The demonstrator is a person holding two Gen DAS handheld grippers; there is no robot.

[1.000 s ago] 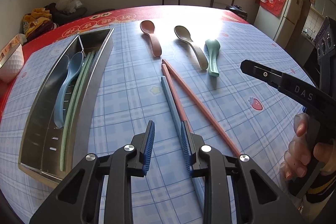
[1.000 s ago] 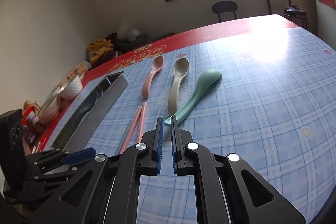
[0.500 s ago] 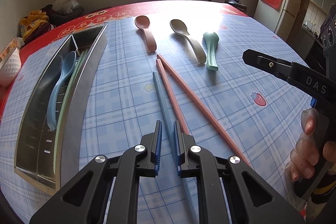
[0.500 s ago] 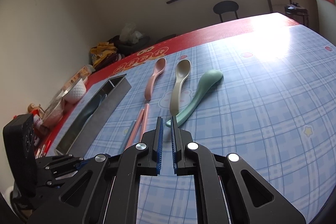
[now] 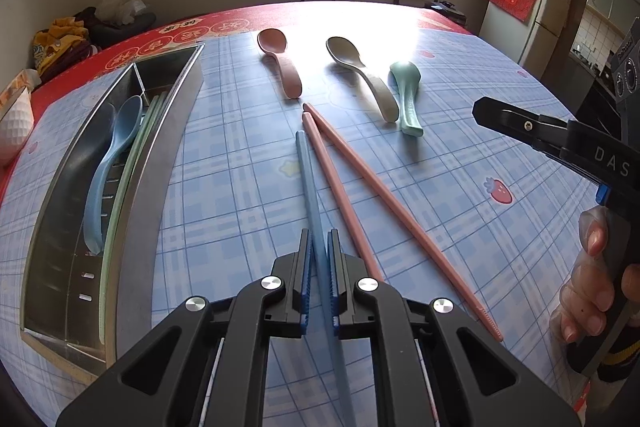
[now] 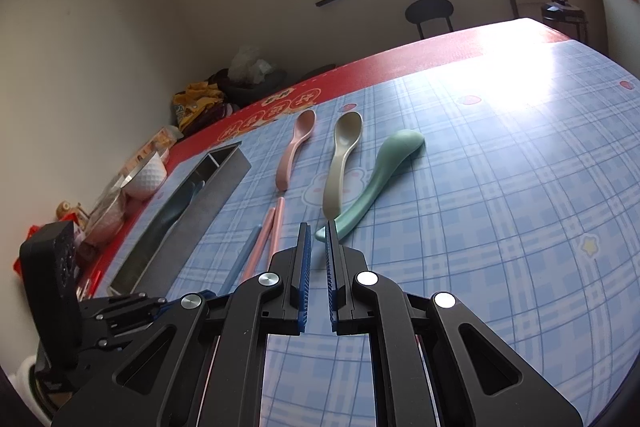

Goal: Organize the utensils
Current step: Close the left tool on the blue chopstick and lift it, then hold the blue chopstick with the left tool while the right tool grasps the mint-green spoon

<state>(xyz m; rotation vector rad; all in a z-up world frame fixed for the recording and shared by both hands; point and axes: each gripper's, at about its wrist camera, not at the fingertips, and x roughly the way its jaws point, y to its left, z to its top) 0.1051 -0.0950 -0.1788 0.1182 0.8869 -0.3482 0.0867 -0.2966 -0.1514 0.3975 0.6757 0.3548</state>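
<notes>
The left gripper (image 5: 319, 251), at the bottom centre of its own view, has its blue pads pressed on the blue chopstick (image 5: 306, 179), which runs up the middle of the frame with its far end flat on the checked tablecloth (image 5: 240, 187). The right gripper (image 6: 315, 247) is closed on nothing, its tips hanging just short of the teal spoon (image 6: 376, 183).

The grip sits near one end of a long, thin, smooth stick, so in a lift the free end could likely droop or swivel between the pads. It lies just beside the two pink chopsticks (image 5: 360, 187); a sideways drag would probably nudge them or roll them.

The steel utensil tray (image 5: 132, 227) lies along the left of the frame, already holding a pale blue spoon (image 5: 108, 171) and green chopsticks (image 5: 132, 163). Its raised near wall stands between stick and slot, so a low carry could catch the tip on the rim.

A pink spoon (image 5: 280, 61) and a beige spoon (image 5: 360, 75) wait toward the top, well clear of that path
</notes>
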